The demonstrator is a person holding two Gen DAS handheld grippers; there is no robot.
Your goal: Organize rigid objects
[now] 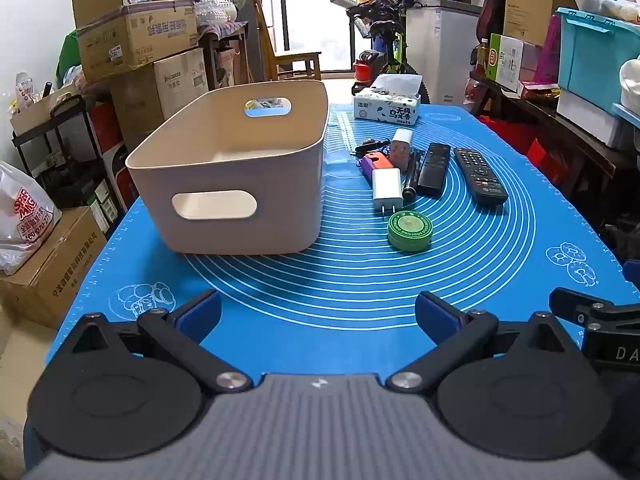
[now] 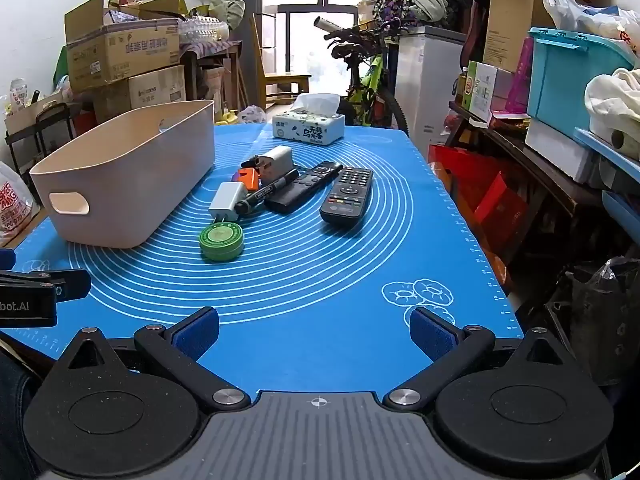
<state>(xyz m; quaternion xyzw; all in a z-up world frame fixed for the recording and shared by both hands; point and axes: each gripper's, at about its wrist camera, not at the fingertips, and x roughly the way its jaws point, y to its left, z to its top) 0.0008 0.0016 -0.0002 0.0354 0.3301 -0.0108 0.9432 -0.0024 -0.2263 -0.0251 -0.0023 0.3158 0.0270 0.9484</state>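
Both grippers hang over the near edge of a blue silicone mat [image 1: 328,292] printed with pale concentric rings, each tilted down toward it. The left gripper [image 1: 318,316] has its fingers spread wide with only bare mat between the blue pads [image 1: 200,314], and the right gripper [image 2: 314,330] stands just as wide and just as empty. On the left side of the mat sits a beige plastic bin [image 1: 228,168] with cut-out handles; what shows of its inside is bare. To the right of the bin lies a loose cluster of small items: a round green tin [image 2: 221,242] nearest the grippers, a white plug charger [image 2: 226,201] just behind it with its prongs pointing at the tin, a black marker pen [image 2: 266,194] beside the charger, then a slim black remote [image 2: 302,188] and, set a little apart on the right, a larger buttoned remote [image 2: 347,196]. Behind the charger lie an orange and purple object [image 1: 376,163] and a second pale adapter [image 2: 278,158], packed close together. A tissue pack [image 2: 308,128] rests at the far end of the mat. Stacked cardboard boxes [image 1: 136,40] and a bicycle [image 2: 366,80] fill the room behind.
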